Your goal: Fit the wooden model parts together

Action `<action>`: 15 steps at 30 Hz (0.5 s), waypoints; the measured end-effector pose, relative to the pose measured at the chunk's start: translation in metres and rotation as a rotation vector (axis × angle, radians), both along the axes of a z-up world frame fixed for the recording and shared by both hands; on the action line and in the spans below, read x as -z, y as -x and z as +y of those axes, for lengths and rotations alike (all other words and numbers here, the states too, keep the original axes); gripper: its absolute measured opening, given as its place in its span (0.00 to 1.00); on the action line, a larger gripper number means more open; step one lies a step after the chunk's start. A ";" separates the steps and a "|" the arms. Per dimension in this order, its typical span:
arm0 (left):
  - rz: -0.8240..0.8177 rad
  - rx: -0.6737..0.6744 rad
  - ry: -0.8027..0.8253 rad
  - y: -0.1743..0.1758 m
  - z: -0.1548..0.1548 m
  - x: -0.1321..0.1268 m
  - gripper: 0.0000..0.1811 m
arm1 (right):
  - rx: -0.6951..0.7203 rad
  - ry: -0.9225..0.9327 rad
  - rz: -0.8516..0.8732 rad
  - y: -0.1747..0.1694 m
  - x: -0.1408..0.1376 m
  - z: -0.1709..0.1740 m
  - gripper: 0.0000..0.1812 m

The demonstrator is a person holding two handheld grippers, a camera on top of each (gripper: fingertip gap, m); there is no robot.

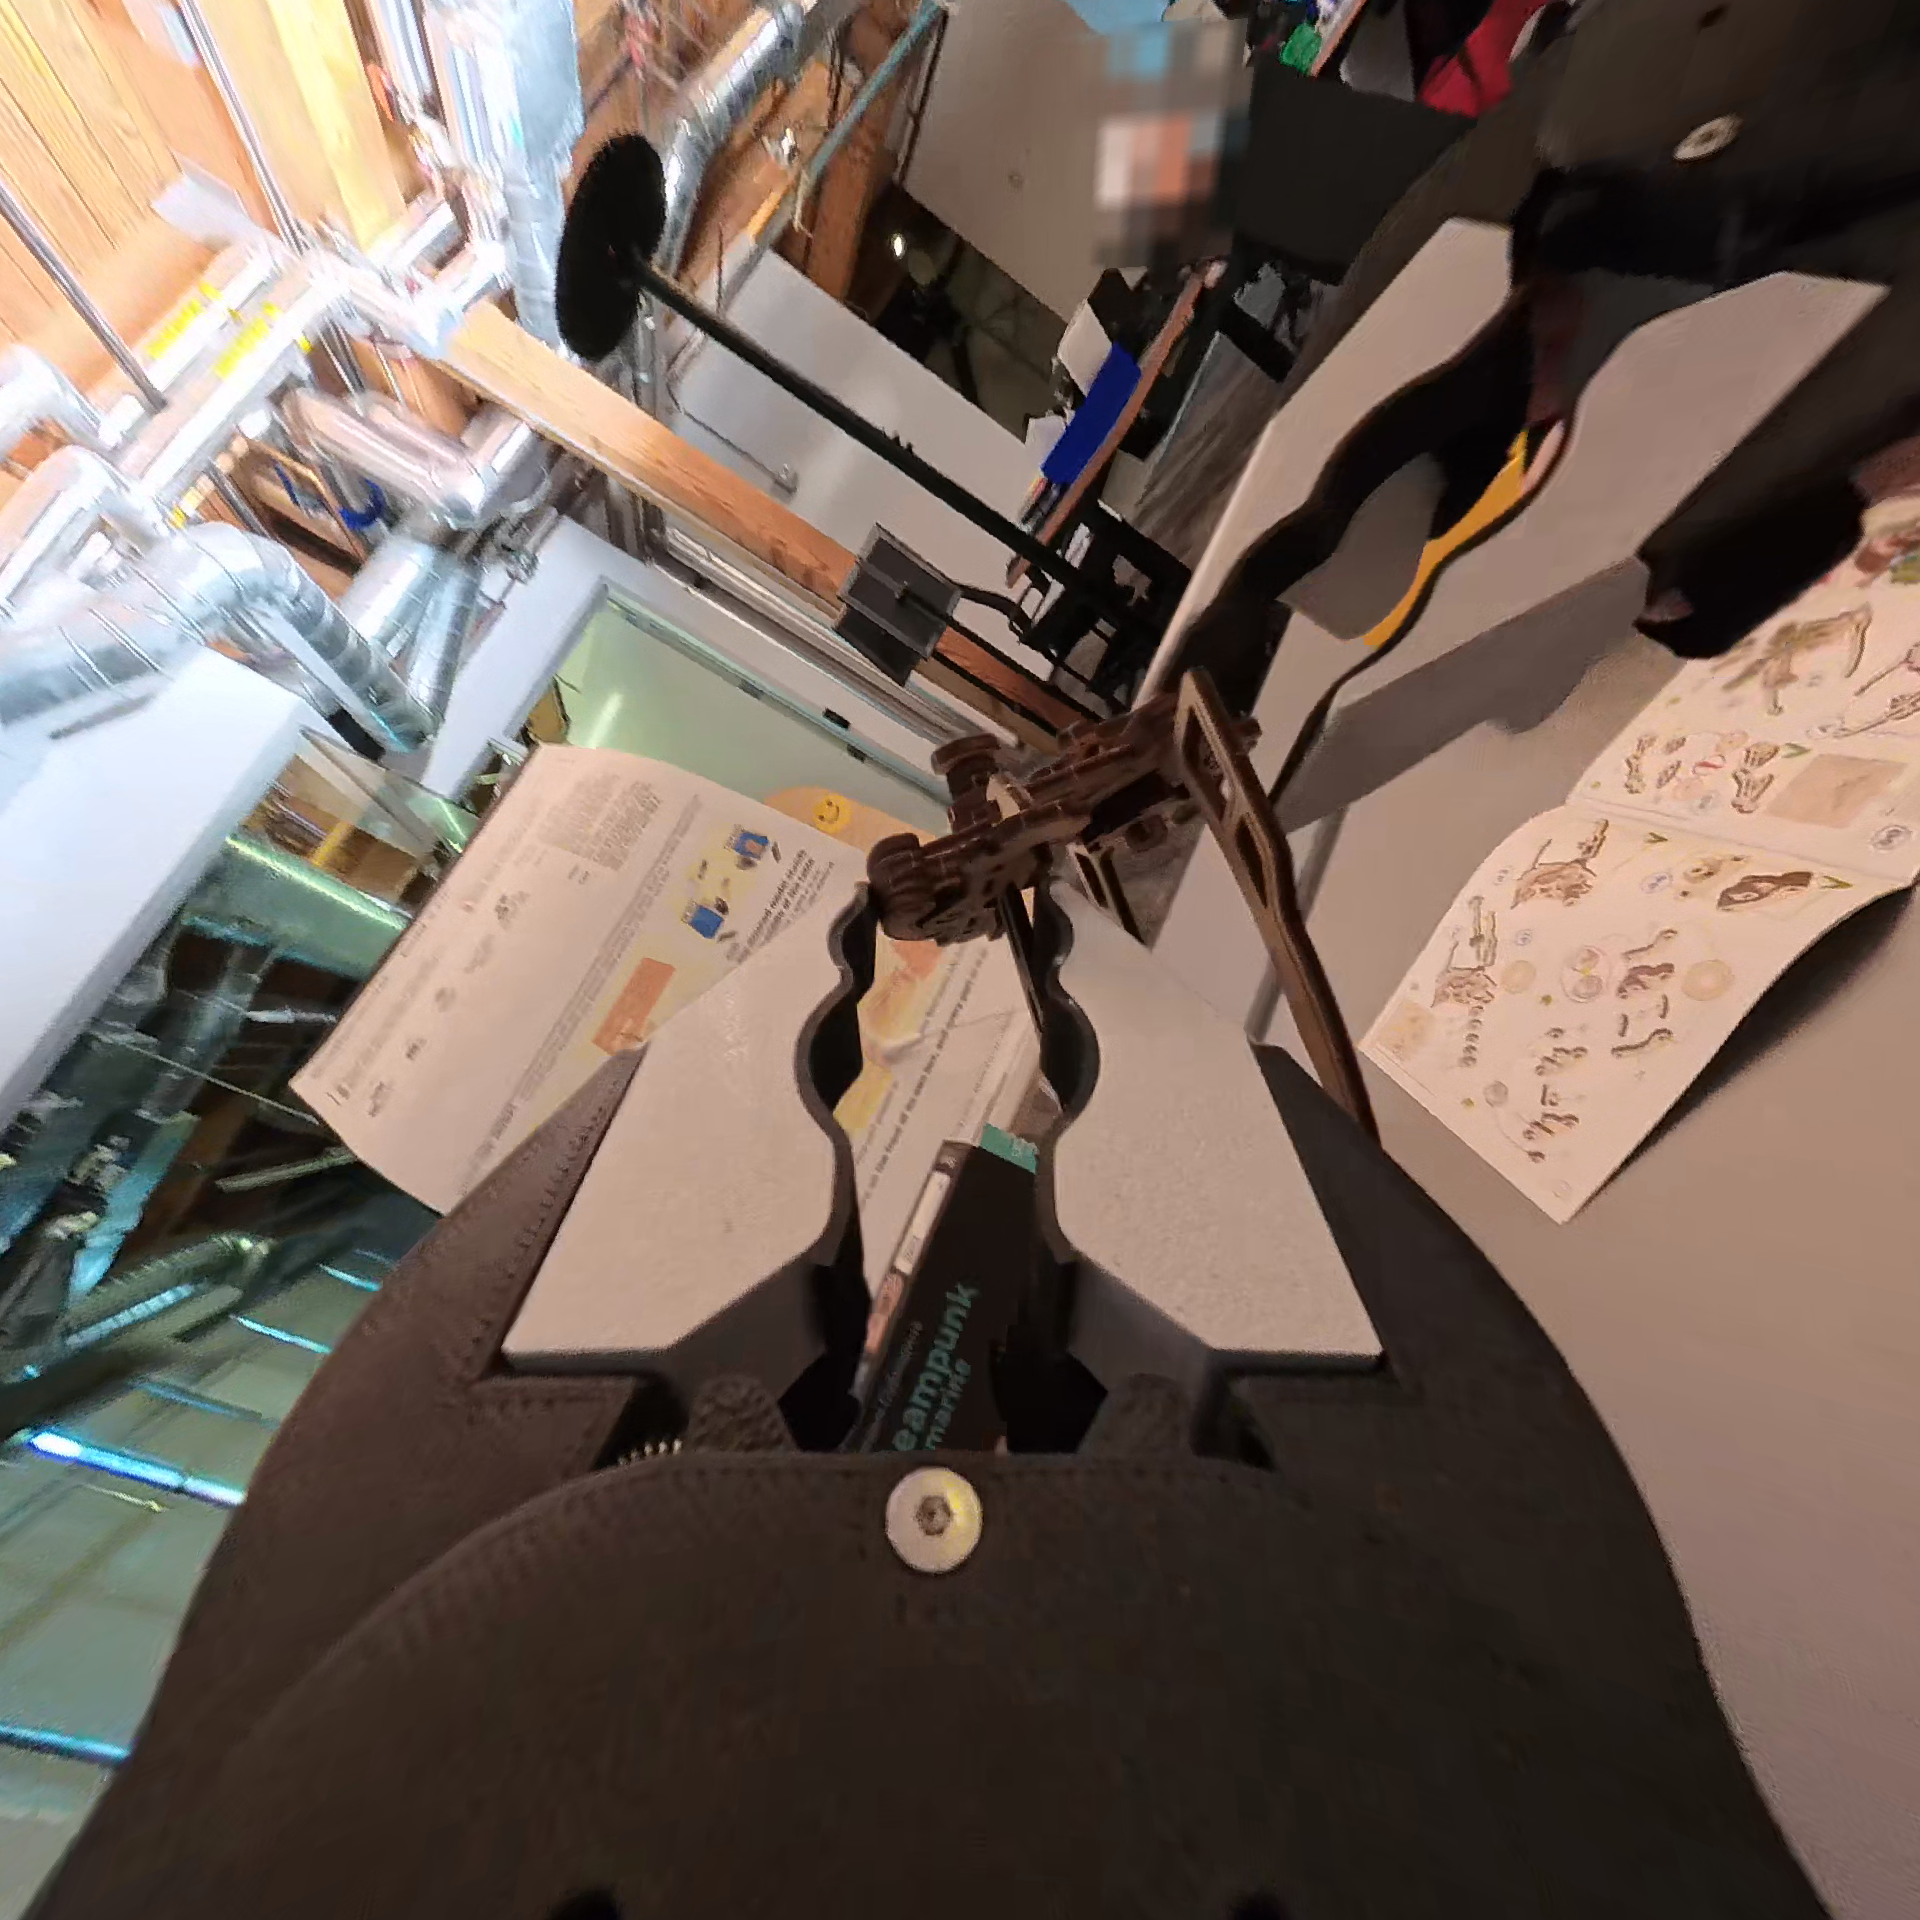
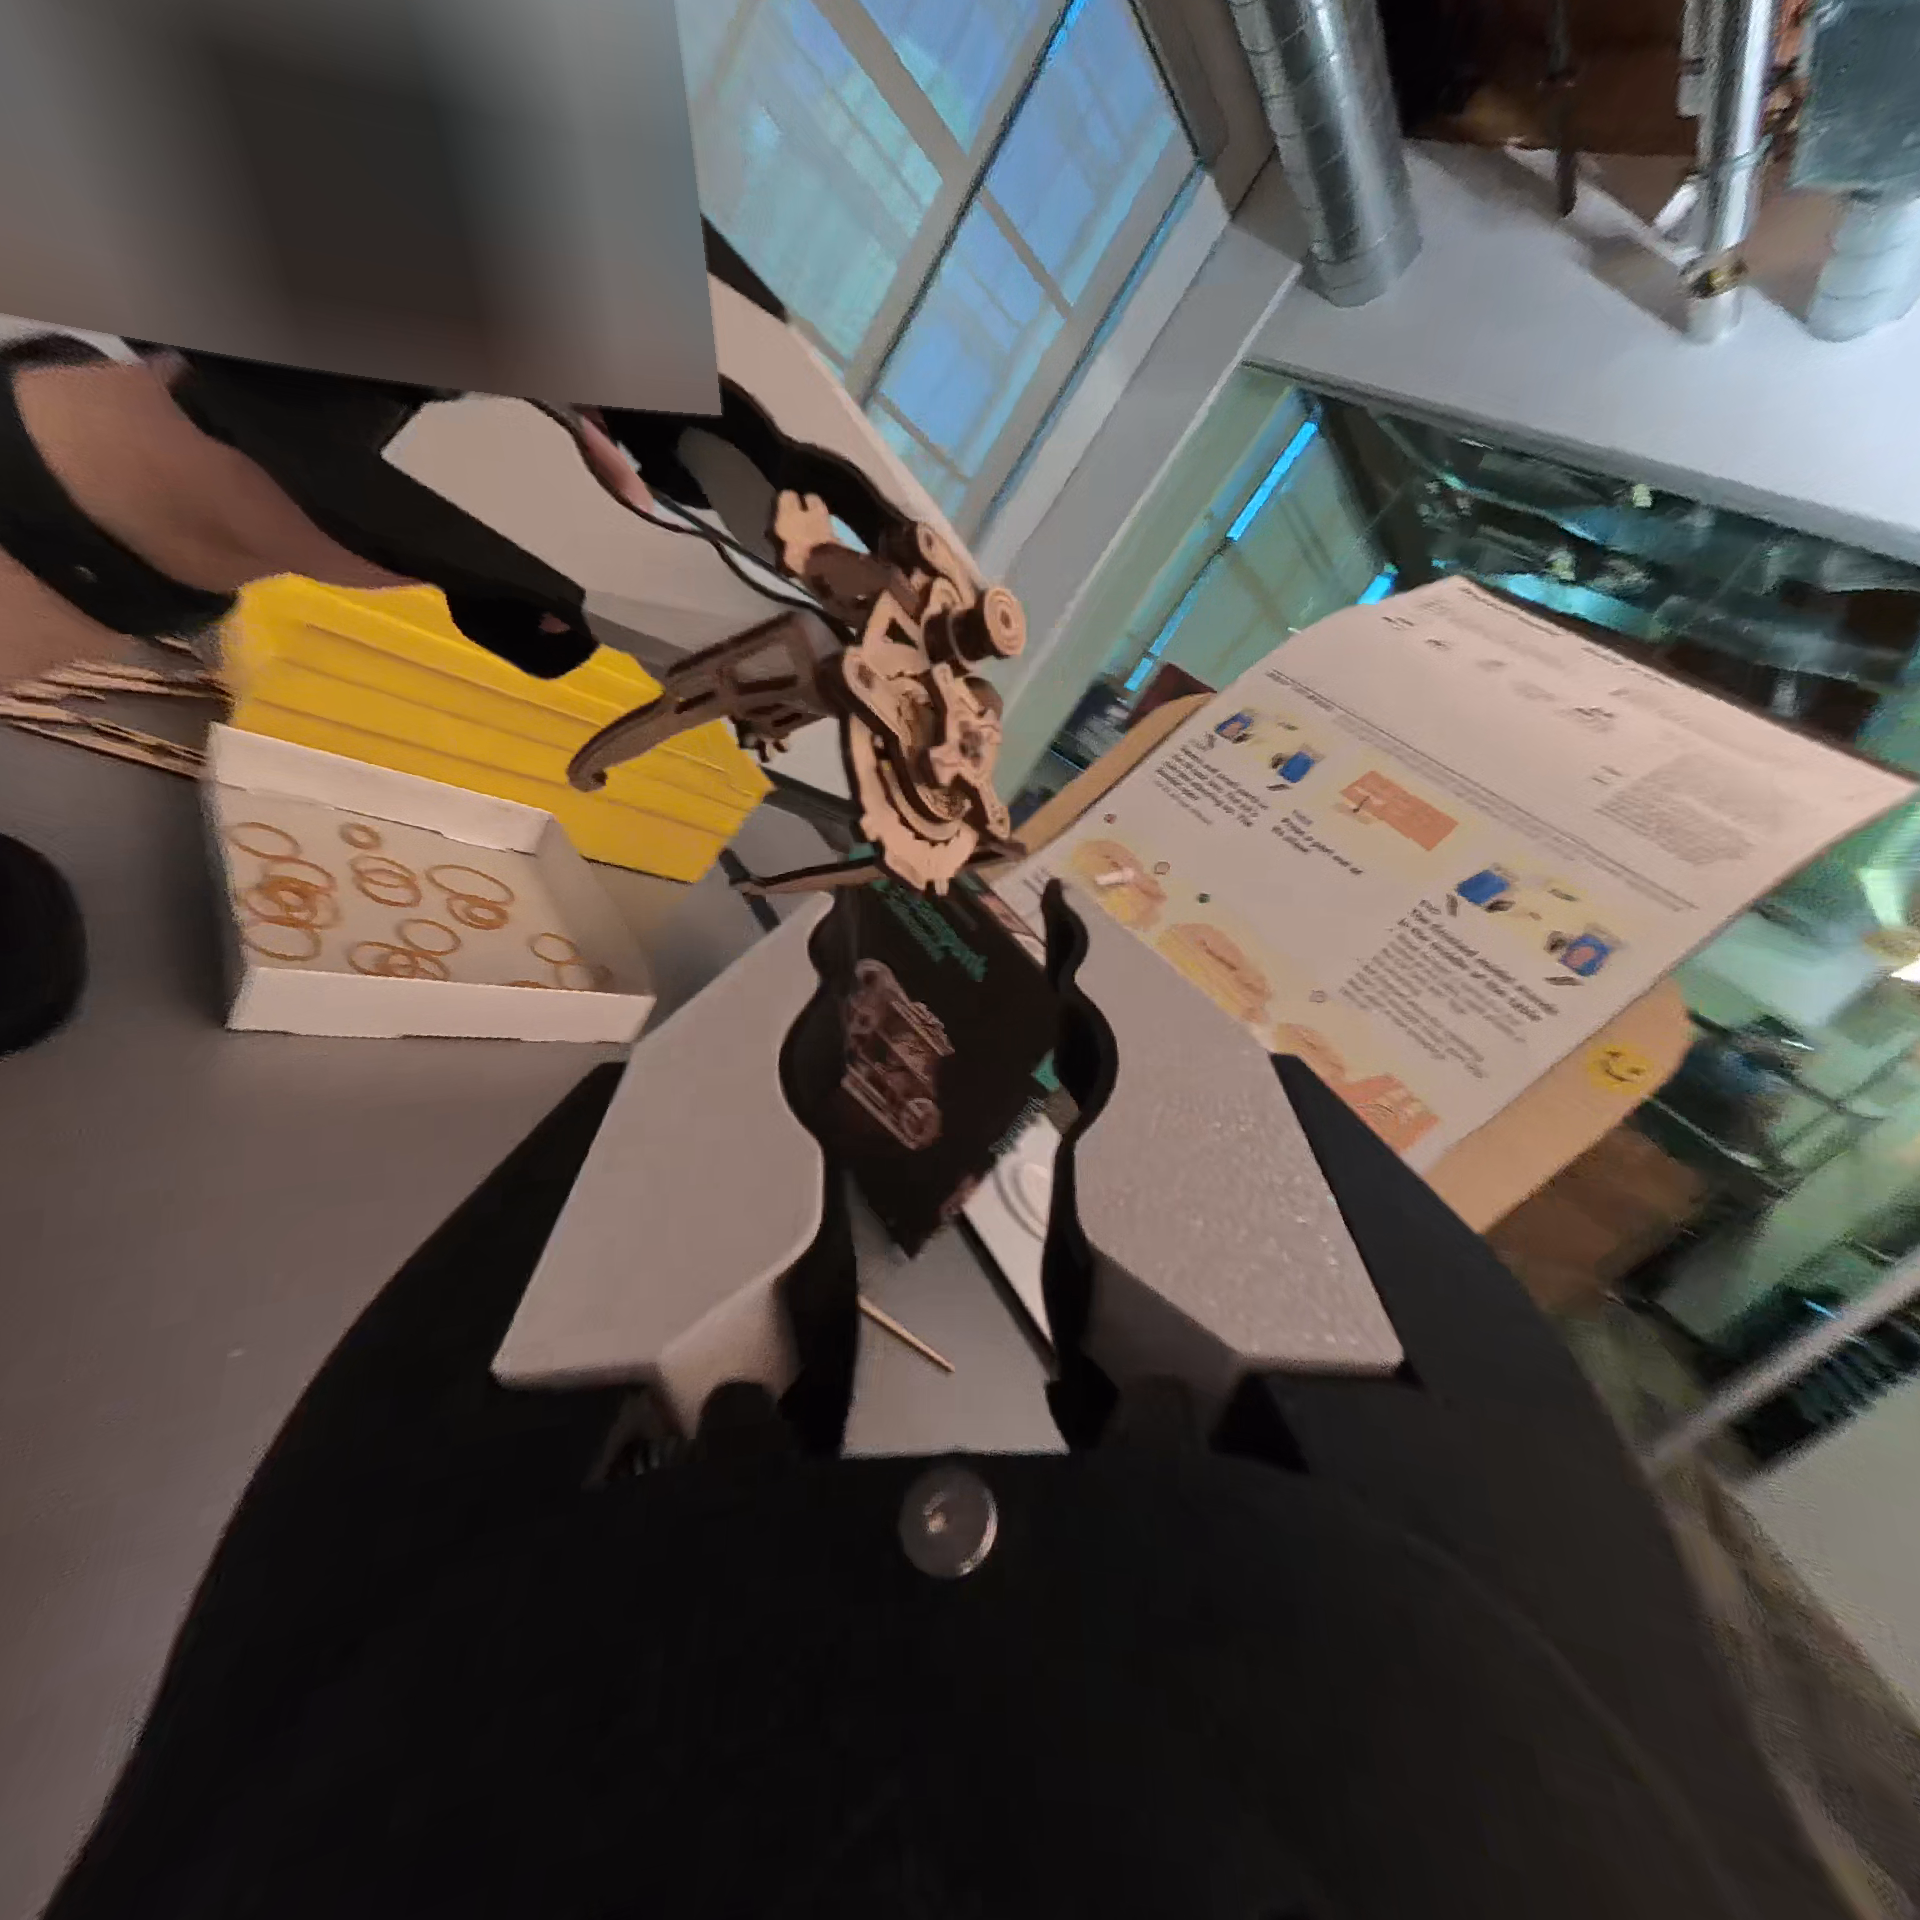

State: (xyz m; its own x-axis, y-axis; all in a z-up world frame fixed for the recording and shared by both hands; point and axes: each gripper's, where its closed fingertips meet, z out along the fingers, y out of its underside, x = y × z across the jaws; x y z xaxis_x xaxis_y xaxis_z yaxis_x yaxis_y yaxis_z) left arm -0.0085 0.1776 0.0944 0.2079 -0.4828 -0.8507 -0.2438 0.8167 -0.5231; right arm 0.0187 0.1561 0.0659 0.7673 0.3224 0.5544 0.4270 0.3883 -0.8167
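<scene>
Two claws: both on one wooden model (image 2: 914, 717), held up off the desk (image 2: 208, 1195)
left gripper (image 1: 951, 935): nearly closed, tips pinching the model's lower edge
right gripper (image 2: 940, 914): narrow gap, tips at the model; real grip? can't tell
desk's left edge: white tray of rings (image 2: 405, 914)

tan-and-brown wooden model (image 2: 914, 717), yellow foam block (image 2: 468, 717), grey table (image 2: 260, 1195)

Both grippers are raised and tilted — the left gripper (image 1: 951, 935) with fingers close together at the tips, the right gripper (image 2: 940, 914) likewise narrowly parted.
</scene>
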 end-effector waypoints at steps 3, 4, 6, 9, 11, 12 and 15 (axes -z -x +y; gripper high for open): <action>-0.014 0.057 -0.115 -0.001 -0.019 -0.003 0.15 | -0.153 0.046 0.006 0.004 0.000 -0.011 0.21; -0.022 0.066 -0.155 -0.001 -0.024 -0.004 0.15 | -0.196 0.068 0.013 0.005 0.000 -0.015 0.22; -0.020 0.087 -0.205 -0.002 -0.034 -0.003 0.15 | -0.262 0.116 -0.008 0.007 0.004 -0.022 0.22; -0.029 0.131 -0.253 -0.003 -0.048 -0.004 0.15 | -0.198 0.097 -0.090 -0.003 0.004 -0.021 0.25; -0.040 0.160 -0.270 -0.002 -0.056 -0.006 0.15 | -0.165 0.056 -0.143 -0.005 0.002 -0.023 0.25; -0.040 0.165 -0.273 -0.002 -0.058 -0.006 0.15 | -0.156 0.037 -0.162 -0.004 0.001 -0.024 0.25; -0.010 0.143 -0.304 -0.003 -0.059 -0.004 0.15 | -0.123 0.005 -0.215 -0.002 0.000 -0.025 0.24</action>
